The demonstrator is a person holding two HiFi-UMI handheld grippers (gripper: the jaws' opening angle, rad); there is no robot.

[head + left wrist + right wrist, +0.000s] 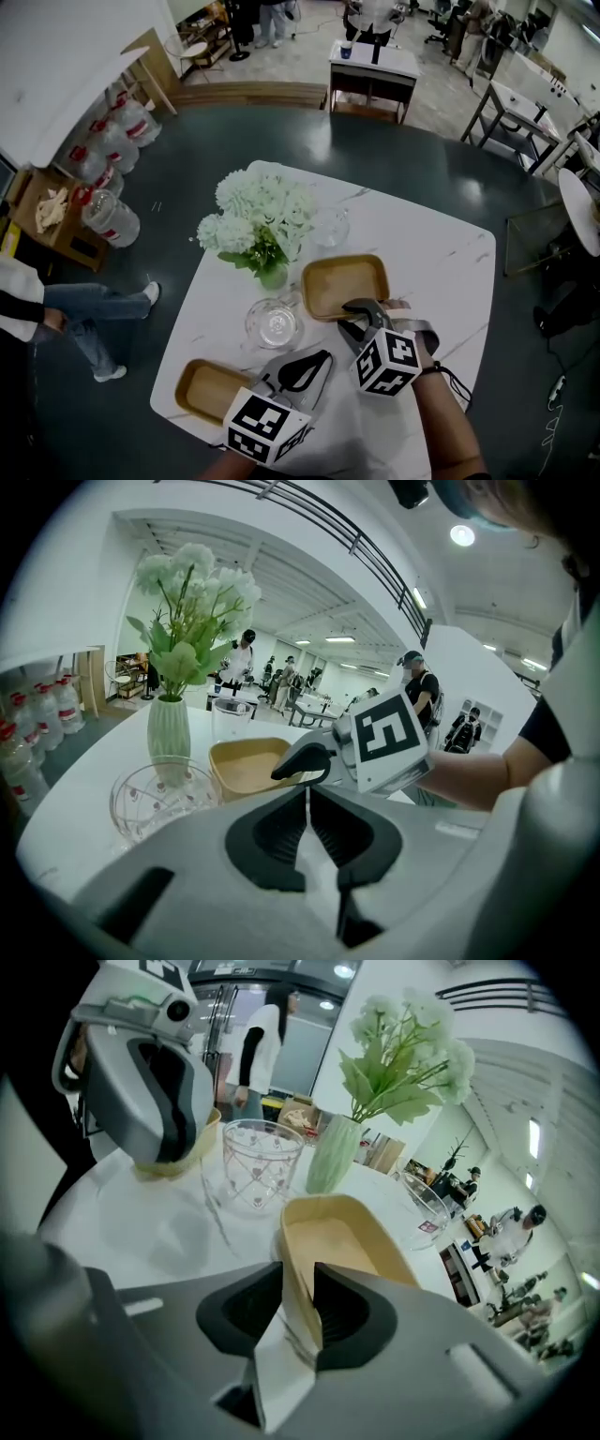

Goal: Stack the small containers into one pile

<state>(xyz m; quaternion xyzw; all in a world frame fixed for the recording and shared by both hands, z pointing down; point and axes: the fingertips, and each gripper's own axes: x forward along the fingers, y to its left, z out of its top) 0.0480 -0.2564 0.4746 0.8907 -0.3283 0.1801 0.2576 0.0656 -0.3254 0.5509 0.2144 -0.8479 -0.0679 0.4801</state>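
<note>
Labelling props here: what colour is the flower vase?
The vase is pale green, ribbed; clearest in the left gripper view.

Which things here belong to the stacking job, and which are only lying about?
Job: tray by the vase; tray at the table edge; glass bowl; perhaps the clear glass.
Lying about: vase with flowers; water bottles on the floor.

No readable text anywhere (red labels on the water bottles [114, 223] too small, blurred)
</note>
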